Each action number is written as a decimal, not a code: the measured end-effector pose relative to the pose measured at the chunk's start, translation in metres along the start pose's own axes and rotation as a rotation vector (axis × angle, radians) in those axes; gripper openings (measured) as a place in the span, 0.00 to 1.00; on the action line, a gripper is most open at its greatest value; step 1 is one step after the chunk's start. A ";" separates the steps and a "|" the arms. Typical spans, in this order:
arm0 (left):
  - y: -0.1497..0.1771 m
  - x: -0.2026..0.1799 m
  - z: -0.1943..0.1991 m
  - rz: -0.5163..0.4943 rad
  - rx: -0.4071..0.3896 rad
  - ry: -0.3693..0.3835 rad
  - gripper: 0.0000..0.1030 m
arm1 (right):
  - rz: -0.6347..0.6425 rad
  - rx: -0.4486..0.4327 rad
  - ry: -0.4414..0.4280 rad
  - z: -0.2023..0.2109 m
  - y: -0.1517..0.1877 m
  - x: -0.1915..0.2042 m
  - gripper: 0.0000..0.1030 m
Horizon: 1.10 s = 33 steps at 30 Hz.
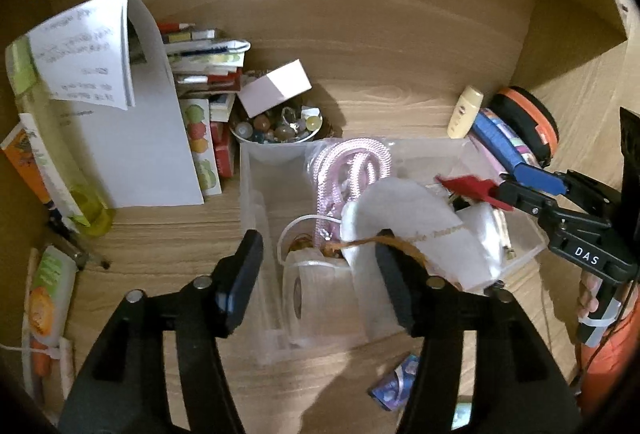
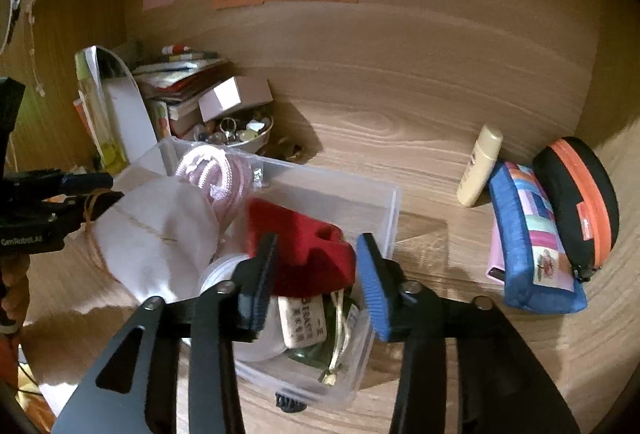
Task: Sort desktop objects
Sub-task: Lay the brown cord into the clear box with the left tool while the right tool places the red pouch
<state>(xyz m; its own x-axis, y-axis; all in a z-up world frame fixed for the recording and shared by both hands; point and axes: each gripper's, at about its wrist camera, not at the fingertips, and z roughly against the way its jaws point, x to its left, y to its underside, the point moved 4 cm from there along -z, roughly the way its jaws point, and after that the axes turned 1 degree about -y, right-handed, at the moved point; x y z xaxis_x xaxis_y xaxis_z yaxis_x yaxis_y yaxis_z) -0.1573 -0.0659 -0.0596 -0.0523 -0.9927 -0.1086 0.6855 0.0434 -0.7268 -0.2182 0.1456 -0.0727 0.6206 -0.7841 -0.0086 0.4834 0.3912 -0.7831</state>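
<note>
A clear plastic bin on the wooden desk holds a pink rope, a tape roll, a white drawstring pouch, an eraser and a red foam piece. My left gripper is open over the bin; the pouch's brown cord lies across its right finger. My right gripper is open, its fingers either side of the red foam piece above the bin.
A bowl of beads with a white box on it, stacked books and leaning papers stand left. A cream bottle, blue pouch and orange-black case lie right. A small foil packet lies near.
</note>
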 end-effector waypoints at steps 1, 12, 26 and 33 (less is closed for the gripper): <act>0.000 -0.001 0.004 -0.001 -0.007 -0.001 0.62 | -0.001 -0.010 0.004 0.005 0.000 0.000 0.42; 0.018 -0.019 0.040 -0.043 -0.040 -0.016 0.71 | 0.024 -0.076 0.045 0.052 0.013 0.009 0.63; 0.078 -0.033 0.010 -0.072 0.140 -0.005 0.71 | -0.025 0.028 0.055 0.045 0.065 -0.002 0.65; 0.101 -0.037 -0.011 -0.087 0.238 0.020 0.71 | -0.076 0.130 0.019 0.017 0.087 -0.007 0.65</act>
<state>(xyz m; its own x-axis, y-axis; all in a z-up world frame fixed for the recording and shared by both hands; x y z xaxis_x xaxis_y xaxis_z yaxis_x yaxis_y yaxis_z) -0.0940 -0.0237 -0.1366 -0.1312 -0.9890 -0.0681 0.8291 -0.0719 -0.5544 -0.1697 0.1935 -0.1302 0.5684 -0.8220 0.0349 0.6049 0.3888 -0.6949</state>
